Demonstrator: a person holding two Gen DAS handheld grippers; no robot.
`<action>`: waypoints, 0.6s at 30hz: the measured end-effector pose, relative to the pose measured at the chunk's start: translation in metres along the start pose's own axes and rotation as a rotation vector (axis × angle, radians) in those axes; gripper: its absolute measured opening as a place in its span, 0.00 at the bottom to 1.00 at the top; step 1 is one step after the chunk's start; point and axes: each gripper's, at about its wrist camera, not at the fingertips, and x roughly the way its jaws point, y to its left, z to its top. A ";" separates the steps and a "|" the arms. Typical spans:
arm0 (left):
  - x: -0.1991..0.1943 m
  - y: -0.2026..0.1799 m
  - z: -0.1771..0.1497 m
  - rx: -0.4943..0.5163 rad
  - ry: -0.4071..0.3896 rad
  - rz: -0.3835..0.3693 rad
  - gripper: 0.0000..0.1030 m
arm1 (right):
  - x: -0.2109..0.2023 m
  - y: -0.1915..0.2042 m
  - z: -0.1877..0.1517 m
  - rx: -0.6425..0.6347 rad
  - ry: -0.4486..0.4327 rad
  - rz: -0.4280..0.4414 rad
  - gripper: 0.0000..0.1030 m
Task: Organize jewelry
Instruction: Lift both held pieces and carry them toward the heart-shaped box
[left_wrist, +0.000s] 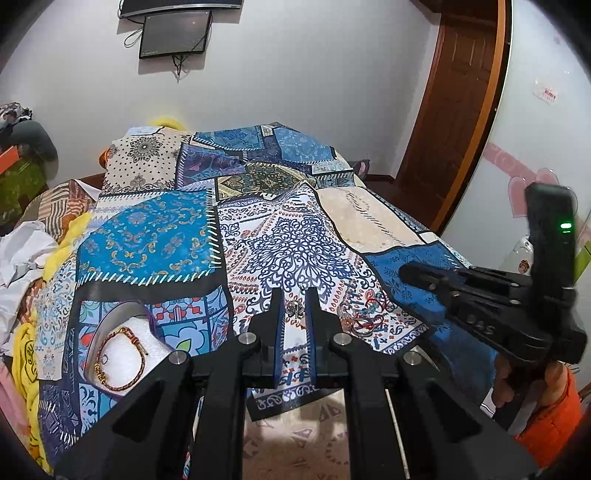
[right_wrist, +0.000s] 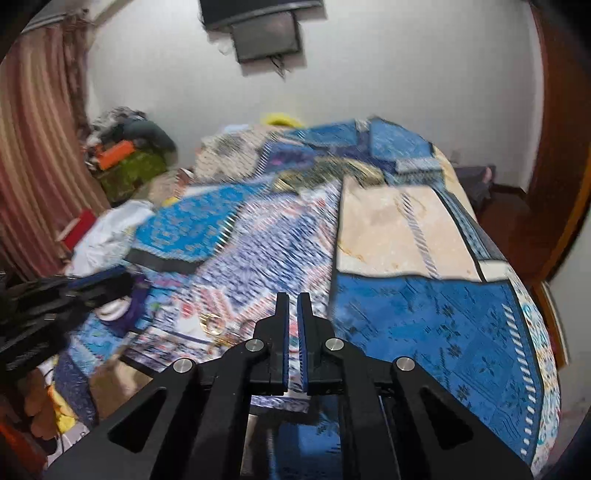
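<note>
Patchwork bedspread (left_wrist: 147, 240) covers bed — everything placed off it. Far left on bedspread: white tray (left_wrist: 122, 354) with gold chain bracelet (left_wrist: 118, 360) lying inside. Centre: left gripper (left_wrist: 293, 295) above bedspread, jaws drawn nearly together, small silvery jewelry piece (left_wrist: 295, 309) seen in narrow gap — held or just lying behind, cannot tell. Just right of it, loose pile of rings and bangles (left_wrist: 360, 317) on bedspread. Far right: right gripper (right_wrist: 293, 299), jaws nearly together, nothing between; blurred gold ring (right_wrist: 211, 324) on bedspread left of it.
</note>
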 end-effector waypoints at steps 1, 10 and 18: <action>-0.001 0.000 -0.001 0.000 0.000 0.001 0.09 | 0.004 -0.002 -0.001 0.007 0.021 0.001 0.16; 0.001 0.008 -0.004 -0.015 0.011 0.012 0.09 | 0.025 -0.005 -0.011 0.017 0.096 0.031 0.36; 0.008 0.009 -0.005 -0.021 0.026 0.005 0.09 | 0.039 -0.003 -0.018 -0.008 0.113 0.036 0.19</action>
